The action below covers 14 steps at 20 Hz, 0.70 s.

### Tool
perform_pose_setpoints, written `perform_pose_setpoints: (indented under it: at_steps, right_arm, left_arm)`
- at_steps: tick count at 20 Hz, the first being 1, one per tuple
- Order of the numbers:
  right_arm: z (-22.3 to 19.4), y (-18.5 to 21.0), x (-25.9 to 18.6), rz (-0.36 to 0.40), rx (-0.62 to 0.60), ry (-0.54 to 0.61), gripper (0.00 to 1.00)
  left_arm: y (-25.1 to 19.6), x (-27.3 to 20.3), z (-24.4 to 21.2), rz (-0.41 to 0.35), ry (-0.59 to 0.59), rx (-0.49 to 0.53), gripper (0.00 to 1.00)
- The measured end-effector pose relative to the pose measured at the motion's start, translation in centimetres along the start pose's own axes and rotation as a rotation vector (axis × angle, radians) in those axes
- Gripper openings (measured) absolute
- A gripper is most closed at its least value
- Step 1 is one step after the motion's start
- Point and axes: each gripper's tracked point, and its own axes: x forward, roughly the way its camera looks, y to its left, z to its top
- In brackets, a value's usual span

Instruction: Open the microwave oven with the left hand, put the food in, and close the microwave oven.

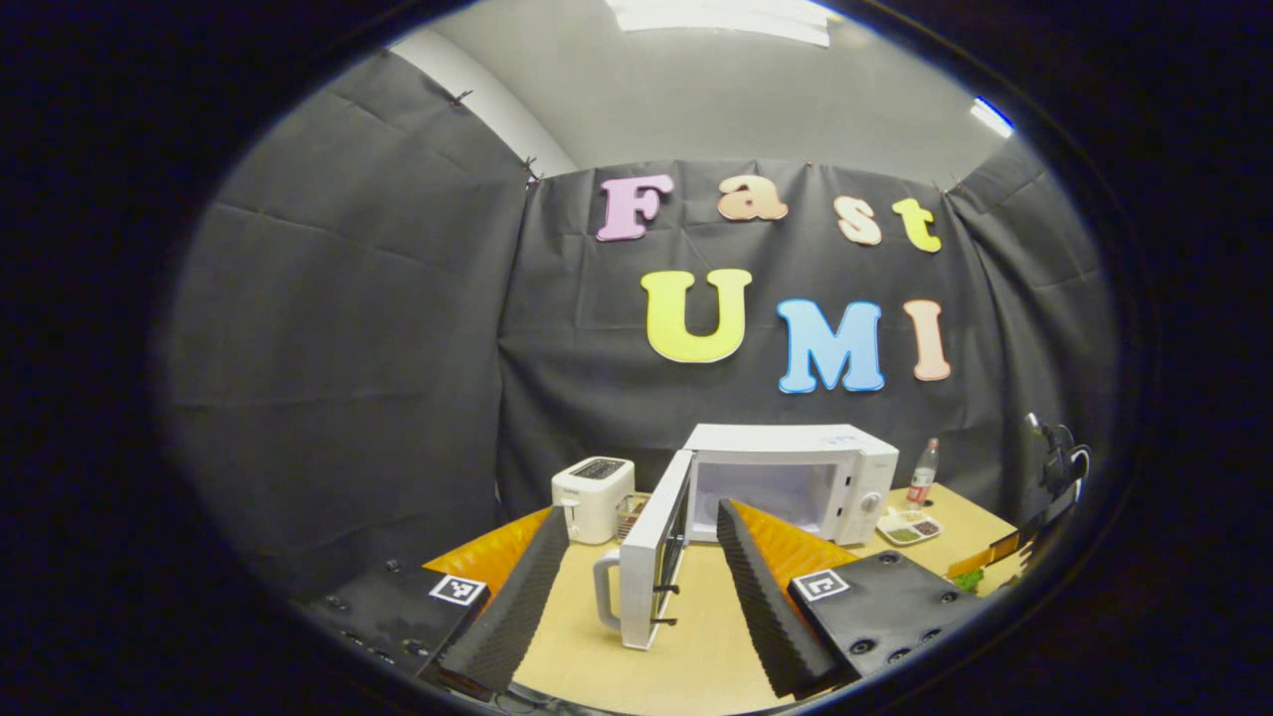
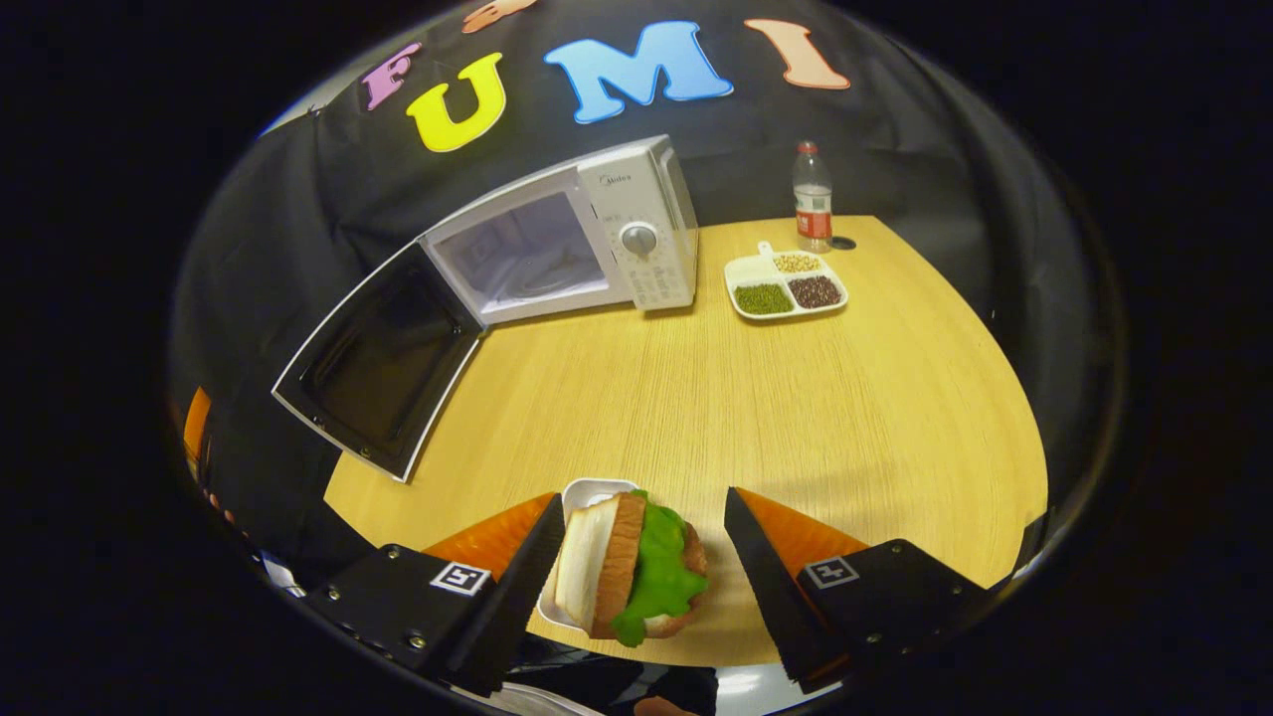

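- The light wood desk (image 2: 796, 398) carries everything.
- A white microwave oven (image 2: 636, 239) stands at its back, door swung open.
- A toaster (image 1: 593, 497) stands beside the oven.
- A bottle (image 2: 813, 204) stands behind a divided tray (image 2: 786, 283).
- A sandwich (image 2: 636, 572) lies on a small white dish (image 2: 587, 492) at the near edge.

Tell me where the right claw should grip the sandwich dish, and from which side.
Grip the dish across its two long rims, coming in low from the table's near edge, as the right claw is lined up now. The sandwich stands on edge and overhangs the dish, so the fingers should probably close on the rims below it, not on the bread. The jaws stand open, one on either side.
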Motion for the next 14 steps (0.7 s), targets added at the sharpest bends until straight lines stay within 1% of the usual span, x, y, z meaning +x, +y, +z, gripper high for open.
perform_pose_setpoints:
  at_steps: [1,5,7,8,10,11,12,13,14]
  right_arm:
    - [-0.6,0.0,0.3,0.026,0.019,0.032,0.98]
    - [-3.0,0.6,1.1,0.121,0.111,0.159,0.99]
    - [-4.1,0.7,1.5,0.150,0.154,0.219,0.95]
    - [-4.8,0.8,1.7,0.163,0.173,0.249,0.88]
    - [-5.2,1.6,1.5,0.214,0.224,0.288,0.86]
    - [-5.3,2.2,1.5,0.244,0.261,0.299,0.68]
    - [-5.1,2.3,1.9,0.251,0.280,0.304,0.51]
    - [-5.0,2.3,1.9,0.261,0.282,0.310,0.46]
    - [-5.0,2.2,1.7,0.261,0.276,0.307,0.45]
  left_arm:
    - [-0.4,-0.2,-0.1,0.008,0.002,0.008,0.98]
    - [-1.3,-0.7,0.2,0.042,-0.003,0.015,0.97]
    - [-1.3,-1.1,0.2,0.065,0.001,0.023,0.97]
    - [-1.4,-1.3,0.2,0.079,-0.002,0.028,0.98]
    - [-1.8,-1.7,0.2,0.096,-0.003,0.035,0.97]
    - [-1.9,-1.9,0.2,0.105,-0.004,0.041,0.98]
    - [-1.8,-2.0,0.2,0.118,-0.006,0.044,0.98]
    - [-1.8,-2.1,0.3,0.125,-0.007,0.039,0.97]
    - [-2.0,-2.2,0.3,0.132,-0.010,0.032,0.96]
